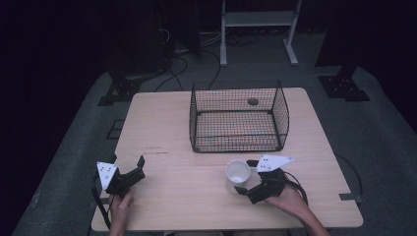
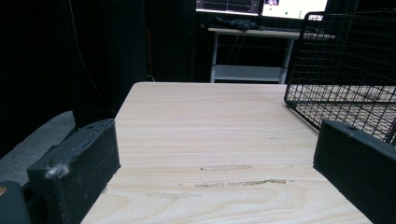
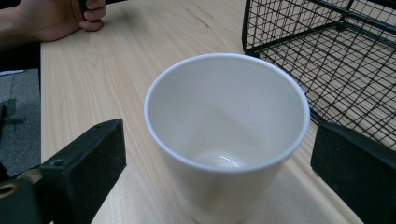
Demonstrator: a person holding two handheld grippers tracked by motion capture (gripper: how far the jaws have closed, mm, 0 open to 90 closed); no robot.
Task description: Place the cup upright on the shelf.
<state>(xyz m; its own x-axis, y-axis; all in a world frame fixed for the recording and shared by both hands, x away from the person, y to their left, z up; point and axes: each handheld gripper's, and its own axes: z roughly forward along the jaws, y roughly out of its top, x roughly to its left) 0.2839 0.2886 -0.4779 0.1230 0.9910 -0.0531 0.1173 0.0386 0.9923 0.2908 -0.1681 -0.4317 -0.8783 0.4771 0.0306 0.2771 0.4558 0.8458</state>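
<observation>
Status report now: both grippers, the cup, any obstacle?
Left gripper open, idle. Right gripper open, jaws either side of cup. Cup upright, empty. Basket just beyond.

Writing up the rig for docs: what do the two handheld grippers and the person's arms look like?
Both the left gripper and the right gripper are black, each topped by a pale three-cornered plate with small dark dots. Their fingers are thick, blocky black slabs, one with a screw hole on top. A black cable loops down from the left gripper and another curves behind the right. The forearms are bare, with no sleeves in view.

Glossy white cup [image 3: 227, 135]; black wire basket [image 1: 238, 118]; pale wood-grain table [image 1: 162, 123].
</observation>
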